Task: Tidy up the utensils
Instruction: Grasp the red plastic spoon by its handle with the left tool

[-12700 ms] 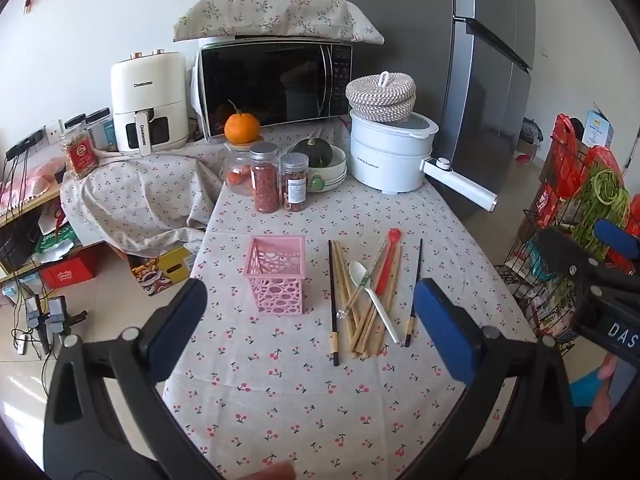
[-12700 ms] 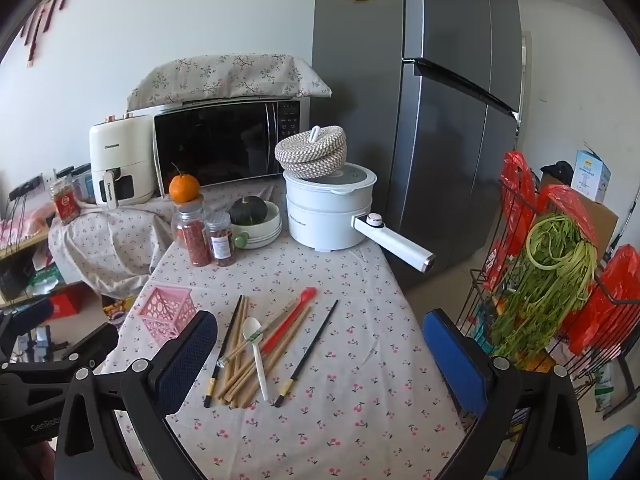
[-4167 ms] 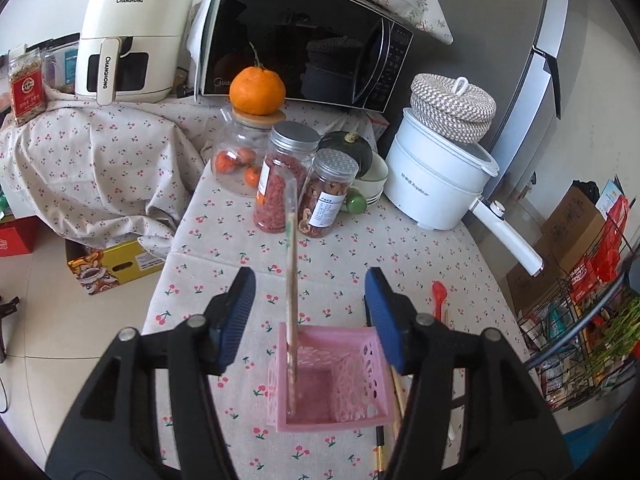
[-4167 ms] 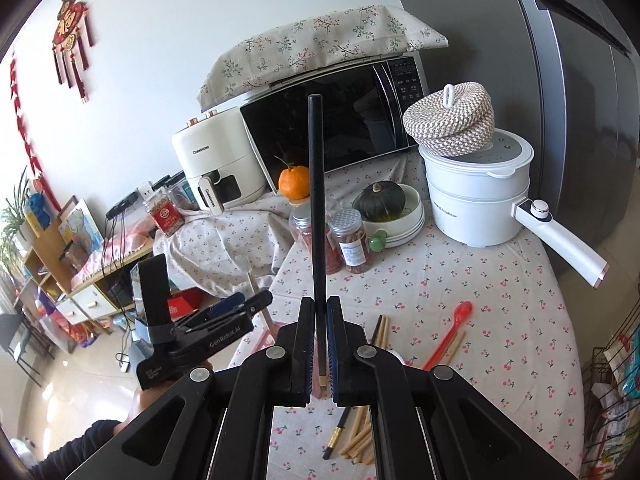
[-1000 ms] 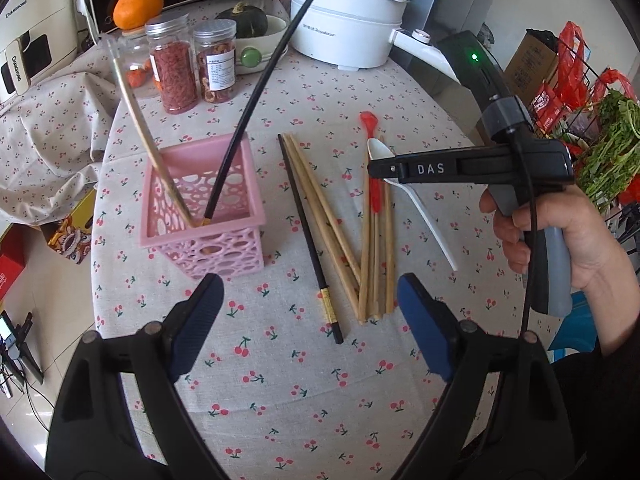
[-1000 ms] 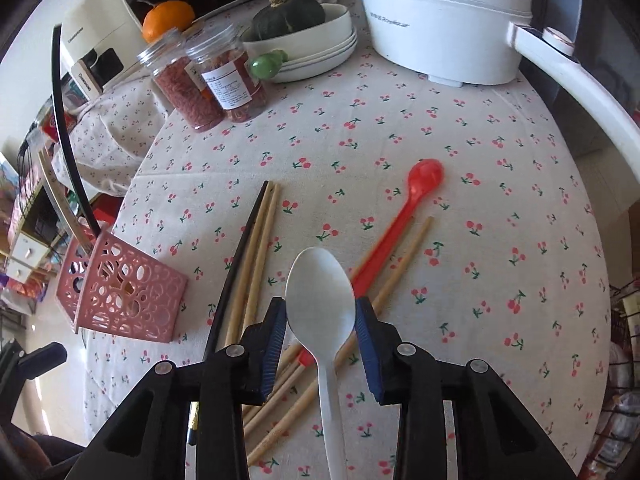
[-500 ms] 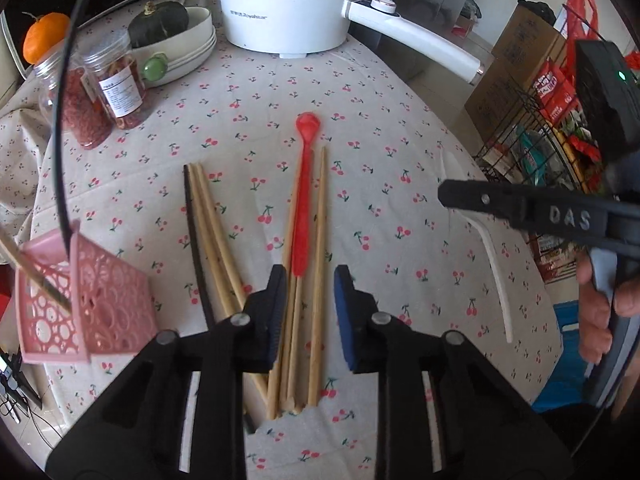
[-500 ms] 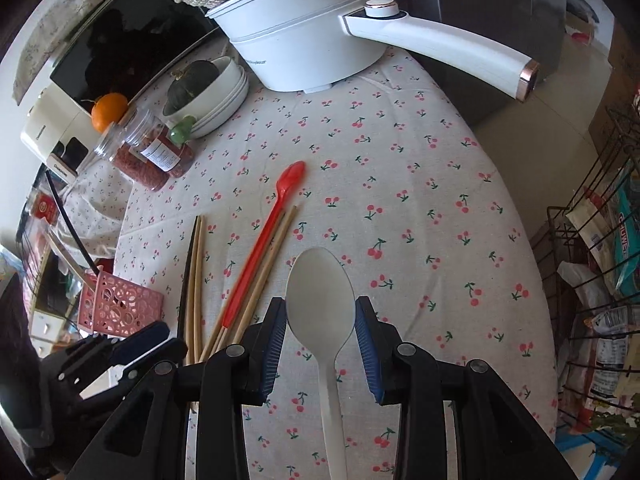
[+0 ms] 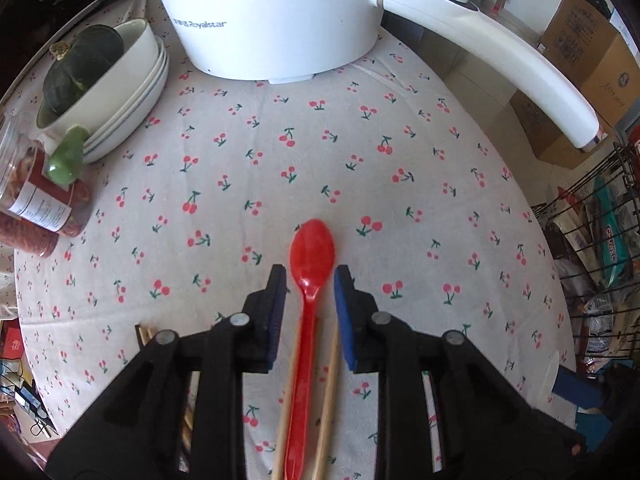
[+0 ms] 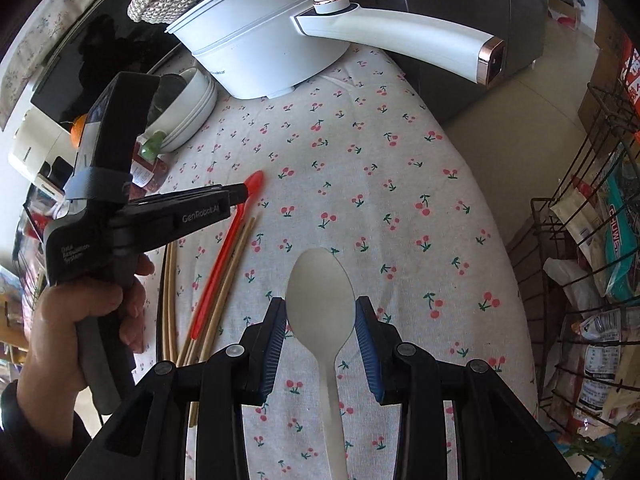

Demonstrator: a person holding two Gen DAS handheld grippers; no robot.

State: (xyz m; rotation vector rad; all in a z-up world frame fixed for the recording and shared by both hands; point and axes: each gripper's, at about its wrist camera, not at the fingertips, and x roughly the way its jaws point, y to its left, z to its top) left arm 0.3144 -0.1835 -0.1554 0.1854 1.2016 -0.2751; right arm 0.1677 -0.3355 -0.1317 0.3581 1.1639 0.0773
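Note:
A red spoon (image 9: pixel 310 280) lies on the cherry-print tablecloth (image 9: pixel 360 152) among wooden chopsticks (image 9: pixel 328 400). My left gripper (image 9: pixel 310 280) is low over it, its blue pads either side of the bowl's neck with small gaps, not touching. The red spoon (image 10: pixel 224 256) and the left gripper (image 10: pixel 240 196) also show in the right wrist view. My right gripper (image 10: pixel 320 320) is shut on a white spoon (image 10: pixel 320 296), gripped at the bowl and held above the cloth. The pink basket is out of view.
A white electric pot (image 9: pixel 272 20) with a long handle (image 9: pixel 492 60) stands at the back. Stacked bowls with a dark squash (image 9: pixel 84 68) and spice jars (image 9: pixel 36 200) are at the left. A wire rack (image 10: pixel 592 280) stands off the table's right edge.
My left gripper has moved forward along the red spoon to its bowl and come lower. My right gripper has drawn right and up, still holding the white spoon.

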